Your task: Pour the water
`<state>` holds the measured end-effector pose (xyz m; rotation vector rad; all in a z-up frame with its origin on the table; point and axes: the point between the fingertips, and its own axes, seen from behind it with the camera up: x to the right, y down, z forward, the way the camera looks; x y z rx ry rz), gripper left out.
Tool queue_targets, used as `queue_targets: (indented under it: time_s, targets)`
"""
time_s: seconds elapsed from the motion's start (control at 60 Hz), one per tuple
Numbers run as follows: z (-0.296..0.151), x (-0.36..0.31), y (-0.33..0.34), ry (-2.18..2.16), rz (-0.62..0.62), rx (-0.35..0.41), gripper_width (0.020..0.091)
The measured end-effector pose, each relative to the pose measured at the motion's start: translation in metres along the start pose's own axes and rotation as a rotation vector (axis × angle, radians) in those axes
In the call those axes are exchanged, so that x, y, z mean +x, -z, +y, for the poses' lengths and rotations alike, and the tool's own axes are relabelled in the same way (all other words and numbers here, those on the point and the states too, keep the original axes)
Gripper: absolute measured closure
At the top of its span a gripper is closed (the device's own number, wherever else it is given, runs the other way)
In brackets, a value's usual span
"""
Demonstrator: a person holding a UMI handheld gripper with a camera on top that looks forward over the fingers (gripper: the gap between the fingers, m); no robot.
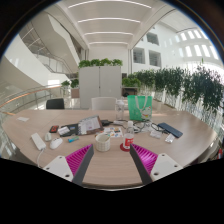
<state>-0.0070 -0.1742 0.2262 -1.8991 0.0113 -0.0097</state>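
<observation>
Fingers (112, 163) spread wide, holding nothing — a white squarish cup (104, 143) stands just ahead between them on the smooth wooden worktop (40, 158), red-capped bottle (126, 144) beside it.

From my seat the table (110, 165) spreads ahead — a box (104, 142) at twelve o'clock just beyond the fingers, a can (126, 144) at one o'clock beside it, plants (190, 85) lining the room at two.

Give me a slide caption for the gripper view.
Open claw hovers above a cluttered round table, a white container just ahead of it.
</observation>
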Motion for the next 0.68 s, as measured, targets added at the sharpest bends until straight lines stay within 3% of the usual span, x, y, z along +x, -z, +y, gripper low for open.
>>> queue_targets:
  time_s: [0.3,0.683]
  targets:
    - [-0.023,-0.034,0.113,0.03,0.027,0.016,0.0265]
    - [-0.015,0.017,0.107,-0.075,-0.096,0.006,0.026]
